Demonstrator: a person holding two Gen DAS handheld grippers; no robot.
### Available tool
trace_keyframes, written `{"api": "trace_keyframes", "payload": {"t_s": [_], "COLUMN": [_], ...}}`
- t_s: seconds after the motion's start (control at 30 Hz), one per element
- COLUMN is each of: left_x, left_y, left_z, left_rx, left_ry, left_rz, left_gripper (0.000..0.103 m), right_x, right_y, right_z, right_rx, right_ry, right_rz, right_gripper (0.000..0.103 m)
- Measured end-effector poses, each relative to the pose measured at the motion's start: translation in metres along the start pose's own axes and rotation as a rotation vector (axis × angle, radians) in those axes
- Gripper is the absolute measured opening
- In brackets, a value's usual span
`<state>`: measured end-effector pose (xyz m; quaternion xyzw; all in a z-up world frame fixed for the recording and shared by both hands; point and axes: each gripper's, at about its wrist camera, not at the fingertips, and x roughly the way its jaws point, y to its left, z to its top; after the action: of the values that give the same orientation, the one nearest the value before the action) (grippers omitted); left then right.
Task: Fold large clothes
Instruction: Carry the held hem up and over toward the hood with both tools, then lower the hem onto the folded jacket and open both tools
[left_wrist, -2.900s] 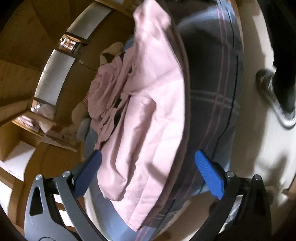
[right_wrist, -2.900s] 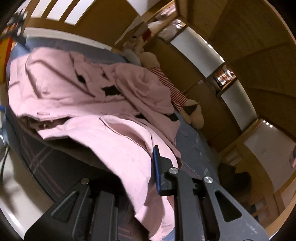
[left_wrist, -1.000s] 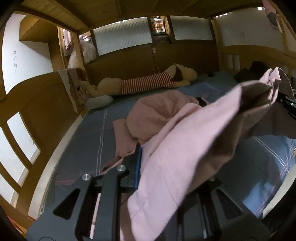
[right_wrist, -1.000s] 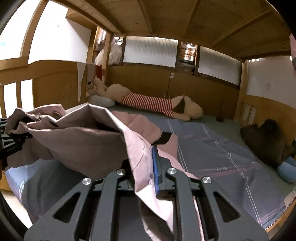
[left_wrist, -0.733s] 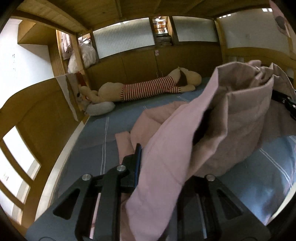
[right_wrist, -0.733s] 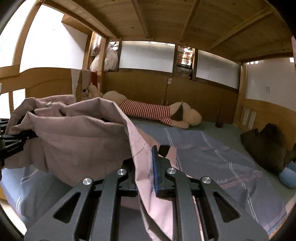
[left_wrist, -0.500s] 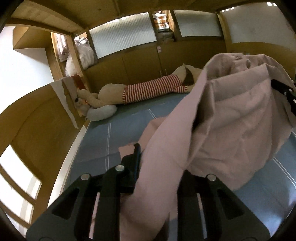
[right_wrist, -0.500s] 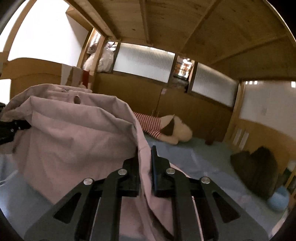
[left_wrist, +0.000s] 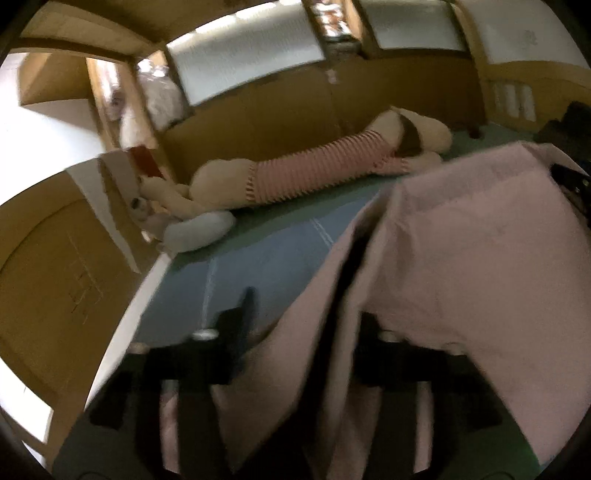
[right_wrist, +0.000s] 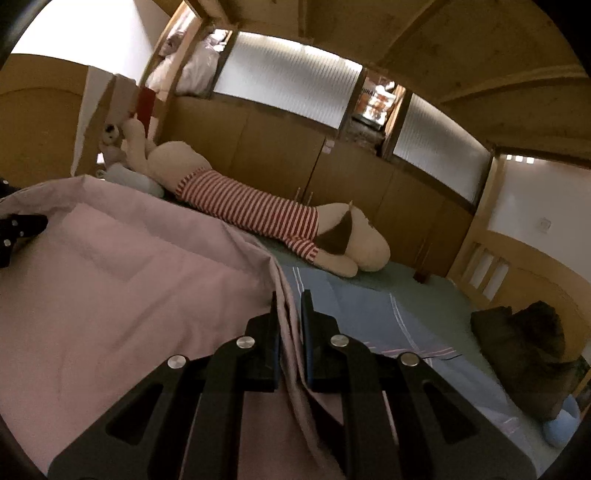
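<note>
A large pink garment (right_wrist: 122, 280) hangs stretched in the air between my two grippers, above the bed. My right gripper (right_wrist: 289, 325) is shut on its right edge. In the left wrist view the same pink garment (left_wrist: 461, 266) fills the right half, and my left gripper (left_wrist: 303, 325) is shut on its other edge, its right finger hidden by cloth. The left gripper's tip (right_wrist: 22, 225) shows at the far left of the right wrist view. The right gripper's tip (left_wrist: 570, 181) shows at the far right of the left wrist view. The left view is blurred.
A blue-grey striped sheet (right_wrist: 373, 314) covers the bed. A long plush dog in a red-striped shirt (right_wrist: 258, 210) lies along the wooden back wall, next to a pale pillow (left_wrist: 199, 232). A dark bundle of cloth (right_wrist: 524, 332) lies at right.
Both grippers have risen and pulled apart. The garment went from a bunched heap to a spread, taut sheet held up off the bed.
</note>
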<state>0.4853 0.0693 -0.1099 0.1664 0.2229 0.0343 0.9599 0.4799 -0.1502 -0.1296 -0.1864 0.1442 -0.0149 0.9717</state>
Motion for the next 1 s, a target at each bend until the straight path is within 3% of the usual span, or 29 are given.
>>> {"api": "trace_keyframes", "payload": {"t_s": [0.03, 0.07, 0.13, 0.17, 0.2, 0.27, 0.33, 0.43, 0.47, 0.53, 0.6, 0.63, 0.73, 0.83, 0.9, 1.0], "left_x": [0.003, 0.006, 0.008, 0.008, 0.007, 0.001, -0.011, -0.034, -0.043, -0.053, -0.049, -0.04, -0.008, 0.023, 0.037, 0.052], "left_y": [0.003, 0.008, 0.017, 0.021, 0.023, 0.031, 0.048, 0.087, 0.099, 0.106, 0.093, 0.078, 0.035, 0.021, 0.019, 0.029], "left_z": [-0.002, -0.005, -0.009, -0.011, -0.011, -0.009, -0.006, -0.003, -0.004, 0.002, 0.011, 0.017, 0.009, -0.016, -0.028, -0.038], "left_rx": [-0.022, -0.057, -0.125, -0.141, -0.147, -0.142, -0.191, -0.382, -0.454, -0.492, -0.412, -0.325, -0.126, -0.118, -0.106, -0.153], "left_ry": [-0.021, -0.047, -0.096, -0.117, -0.138, -0.189, -0.259, -0.333, -0.361, -0.367, -0.294, -0.214, -0.056, 0.033, 0.05, 0.06], "left_rz": [0.02, 0.037, 0.06, 0.068, 0.08, 0.129, 0.182, 0.211, 0.186, 0.092, 0.026, -0.005, 0.03, 0.062, 0.081, 0.067], "left_gripper": [0.084, 0.101, 0.101, 0.101, 0.101, 0.101, 0.101, 0.101, 0.101, 0.101, 0.101, 0.101, 0.101, 0.101, 0.101, 0.101], "right_x": [0.006, 0.012, 0.021, 0.023, 0.023, 0.021, 0.019, 0.008, 0.005, -0.003, -0.006, -0.005, 0.012, 0.03, 0.048, 0.068], "right_y": [0.002, 0.004, 0.005, 0.005, 0.002, -0.004, -0.013, -0.037, -0.043, -0.056, -0.06, -0.056, -0.026, 0.002, 0.012, -0.005], "right_z": [-0.003, -0.006, -0.009, -0.01, -0.012, -0.012, -0.008, 0.002, 0.004, 0.012, 0.021, 0.024, 0.027, 0.011, -0.006, -0.023], "right_rx": [-0.012, -0.023, -0.03, -0.025, -0.011, 0.017, 0.056, 0.167, 0.205, 0.311, 0.394, 0.411, 0.347, 0.234, 0.161, 0.233], "right_ry": [-0.003, -0.002, -0.002, -0.015, -0.04, -0.061, -0.075, -0.102, -0.111, -0.113, -0.062, -0.029, 0.1, 0.132, 0.152, 0.188], "right_rz": [-0.007, -0.016, -0.03, -0.047, -0.075, -0.098, -0.101, -0.123, -0.123, -0.076, 0.017, 0.065, 0.136, 0.098, 0.074, 0.069], "right_gripper": [0.013, 0.022, 0.047, 0.066, 0.079, 0.092, 0.094, 0.1, 0.102, 0.102, 0.102, 0.102, 0.102, 0.102, 0.102, 0.102]}}
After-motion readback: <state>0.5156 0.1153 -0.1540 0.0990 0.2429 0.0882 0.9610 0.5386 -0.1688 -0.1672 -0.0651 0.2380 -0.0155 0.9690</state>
